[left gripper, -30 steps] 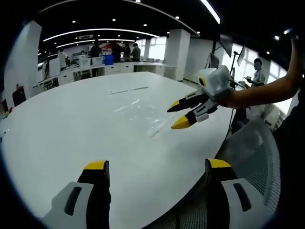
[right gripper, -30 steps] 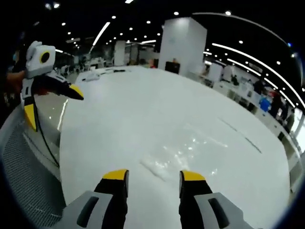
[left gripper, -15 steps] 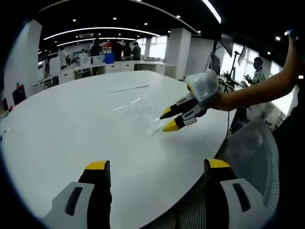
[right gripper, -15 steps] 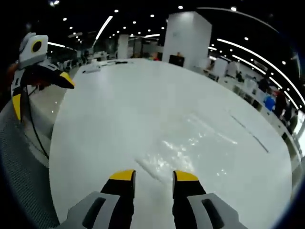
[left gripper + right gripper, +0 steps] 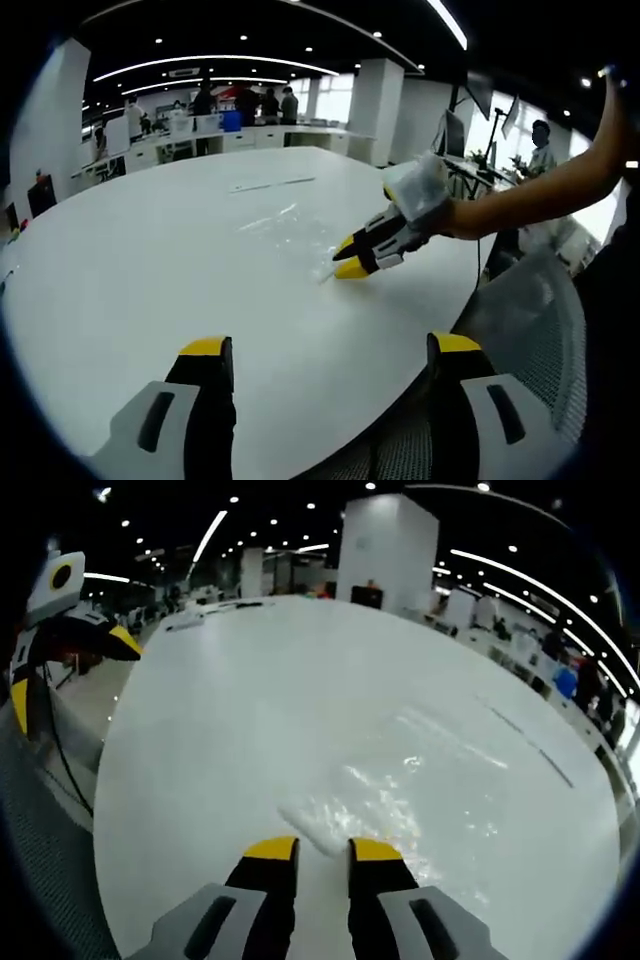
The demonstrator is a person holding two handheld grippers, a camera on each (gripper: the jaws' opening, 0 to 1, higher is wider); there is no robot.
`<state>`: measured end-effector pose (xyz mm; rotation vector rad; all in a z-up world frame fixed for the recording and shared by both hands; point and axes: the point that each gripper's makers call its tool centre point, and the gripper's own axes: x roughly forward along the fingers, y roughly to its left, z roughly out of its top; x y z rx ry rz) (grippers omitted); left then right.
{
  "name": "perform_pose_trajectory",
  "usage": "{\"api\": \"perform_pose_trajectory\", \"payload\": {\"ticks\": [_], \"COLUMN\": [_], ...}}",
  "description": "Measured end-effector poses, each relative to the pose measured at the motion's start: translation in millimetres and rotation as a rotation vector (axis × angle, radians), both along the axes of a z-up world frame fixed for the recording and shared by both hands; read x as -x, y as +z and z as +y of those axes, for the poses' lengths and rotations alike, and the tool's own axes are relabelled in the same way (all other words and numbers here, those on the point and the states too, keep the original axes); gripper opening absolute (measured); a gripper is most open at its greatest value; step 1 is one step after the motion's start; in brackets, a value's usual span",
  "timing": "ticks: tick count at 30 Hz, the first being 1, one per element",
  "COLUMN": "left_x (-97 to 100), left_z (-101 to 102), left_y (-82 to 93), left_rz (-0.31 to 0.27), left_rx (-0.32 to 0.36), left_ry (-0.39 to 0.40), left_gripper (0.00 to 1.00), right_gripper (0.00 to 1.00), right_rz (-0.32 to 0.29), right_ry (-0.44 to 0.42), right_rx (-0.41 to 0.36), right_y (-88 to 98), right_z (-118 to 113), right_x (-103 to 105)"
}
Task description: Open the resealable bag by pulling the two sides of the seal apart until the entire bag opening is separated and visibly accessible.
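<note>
Now clear bag [image 5: 390,790] edge btwn right gripper [image 5: 322,848] jaws.

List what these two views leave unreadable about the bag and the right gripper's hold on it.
- Resealable bag, right gripper view: clear film on the white table; its outline and seal line are lost in glare.
- Right gripper, left gripper view: tips at the bag's corner, too small to tell whether they pinch it.
- Bag's far edge, left gripper view: only faint glints.
</note>
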<state>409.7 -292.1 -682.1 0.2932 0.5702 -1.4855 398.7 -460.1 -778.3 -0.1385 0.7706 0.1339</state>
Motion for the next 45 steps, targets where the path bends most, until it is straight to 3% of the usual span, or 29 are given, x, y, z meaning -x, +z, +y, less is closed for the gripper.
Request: {"api": "perform_pose_trajectory", "payload": {"ticks": [7, 19, 34, 45], "left_x": [-2.1, -0.1, 1.4, 8.2], "left_z": [2.0, 2.0, 1.4, -3.8], "left_y": [0.2, -1.5, -4.0, -6.9], "left_rz": [0.0, 0.002, -0.002, -0.015], "left_rx": [-0.002, -0.008, -0.01, -0.023], "left_ry": [0.007, 0.003, -0.006, -0.039], "left_gripper": [0.76, 0.75, 0.75, 0.74], "right_gripper": [0.14, 0.02, 0.01, 0.01], "right_rz": [-0.001, -0.004, -0.009, -0.023], "right_ry": [0.0, 0.01, 0.045, 0.091], "right_rx": [0.013, 0.024, 0.019, -0.032], "right_y": [-0.5, 0.1, 7.6, 17.3], "right_z": [-0.9, -0.3, 9.0, 24.7], "right_x": [-1.6, 0.7, 10.0, 17.6]}}
